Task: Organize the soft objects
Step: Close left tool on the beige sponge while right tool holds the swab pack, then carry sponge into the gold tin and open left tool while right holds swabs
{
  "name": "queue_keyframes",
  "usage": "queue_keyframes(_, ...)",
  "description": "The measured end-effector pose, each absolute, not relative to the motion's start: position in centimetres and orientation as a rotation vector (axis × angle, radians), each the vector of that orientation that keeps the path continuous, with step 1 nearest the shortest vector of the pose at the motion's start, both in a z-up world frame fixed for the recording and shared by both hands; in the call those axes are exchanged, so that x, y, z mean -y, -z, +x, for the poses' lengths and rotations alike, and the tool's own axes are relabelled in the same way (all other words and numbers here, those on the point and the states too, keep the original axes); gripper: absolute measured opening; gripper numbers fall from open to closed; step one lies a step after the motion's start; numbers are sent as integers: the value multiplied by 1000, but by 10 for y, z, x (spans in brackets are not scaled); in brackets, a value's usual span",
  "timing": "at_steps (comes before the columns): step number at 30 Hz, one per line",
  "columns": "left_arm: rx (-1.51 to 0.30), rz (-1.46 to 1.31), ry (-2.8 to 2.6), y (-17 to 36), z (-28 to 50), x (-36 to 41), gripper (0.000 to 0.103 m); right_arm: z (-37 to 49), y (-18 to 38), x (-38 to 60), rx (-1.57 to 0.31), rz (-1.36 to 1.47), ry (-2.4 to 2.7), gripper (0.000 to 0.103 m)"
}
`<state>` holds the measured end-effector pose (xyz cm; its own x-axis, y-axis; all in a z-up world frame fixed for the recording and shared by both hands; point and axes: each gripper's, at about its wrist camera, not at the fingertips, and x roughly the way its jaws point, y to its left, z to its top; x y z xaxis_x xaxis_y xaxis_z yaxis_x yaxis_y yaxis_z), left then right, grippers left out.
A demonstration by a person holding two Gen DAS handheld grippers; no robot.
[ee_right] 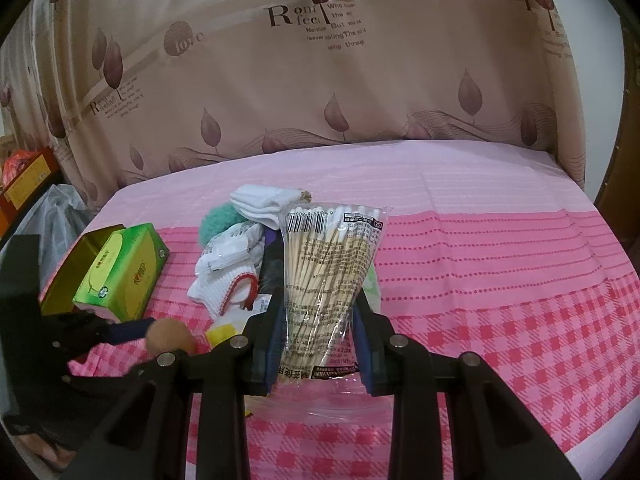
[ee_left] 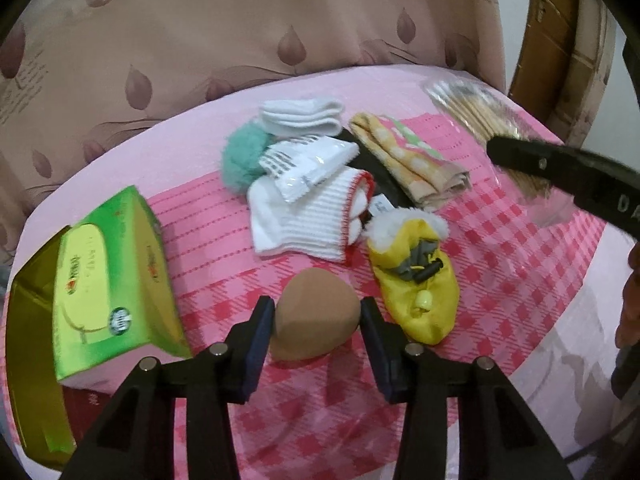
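A brown egg-shaped sponge [ee_left: 316,320] lies on the pink checked cloth [ee_left: 500,248], and my left gripper [ee_left: 317,305] is shut on it, a pad pressing each side. The same sponge [ee_right: 170,336] shows at the lower left of the right wrist view. My right gripper [ee_right: 320,296] is shut on a clear bag of cotton swabs [ee_right: 328,264], which stands upright above the cloth. Behind the sponge lies a pile: white socks with red trim [ee_left: 304,224], a teal pompom [ee_left: 240,156], folded white socks [ee_left: 300,116], a yellow checked towel [ee_left: 408,156] and a yellow fur-lined bootie [ee_left: 416,280].
A green tissue box [ee_left: 104,276] rests on a gold box [ee_left: 28,360] at the left edge. A beige leaf-print curtain [ee_right: 320,100] hangs behind the table. A wooden frame [ee_left: 560,40] stands at the far right. Bare pink cloth [ee_right: 500,260] spreads to the right.
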<state>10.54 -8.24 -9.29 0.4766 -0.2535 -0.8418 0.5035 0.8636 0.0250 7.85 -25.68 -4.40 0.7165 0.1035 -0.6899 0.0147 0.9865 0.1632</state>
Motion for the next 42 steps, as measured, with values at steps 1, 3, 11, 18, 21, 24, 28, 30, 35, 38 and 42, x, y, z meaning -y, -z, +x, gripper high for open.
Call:
queue_keyframes(1, -966, 275, 465, 90, 105, 78, 45, 79, 45, 257, -772, 159, -47, 28)
queue_keyframes(3, -957, 266, 453, 83, 100, 74, 44, 79, 45, 257, -773, 157, -43, 28)
queue_keyframes(11, -935, 263, 377, 62, 98, 50, 44, 80, 49, 256, -775, 139, -24, 28)
queue_keyframes(18, -926, 237, 302, 47, 103, 13, 45, 78, 50, 258, -762, 129, -7, 28)
queue_keyframes(21, -935, 193, 309, 41, 104, -6, 45, 79, 50, 258, -763, 125, -2, 28)
queue_keyframes(24, -920, 184, 283, 34, 101, -20, 44, 80, 51, 258, -765, 124, 0, 28)
queue_keyframes(28, -903, 137, 293, 22, 97, -34, 45, 80, 52, 256, -771, 114, 1, 28)
queue_keyframes(30, -889, 142, 270, 17, 97, -41, 44, 80, 53, 255, -773, 109, 2, 28)
queue_keyframes(35, -878, 134, 178, 13, 106, -73, 44, 81, 53, 255, -773, 107, 4, 28)
queue_keyframes(38, -879, 138, 110, 16, 112, -95, 44, 81, 54, 255, -773, 104, 8, 28)
queue_keyframes(42, -908, 141, 27, 24, 120, -128, 44, 83, 55, 253, -777, 99, 12, 28)
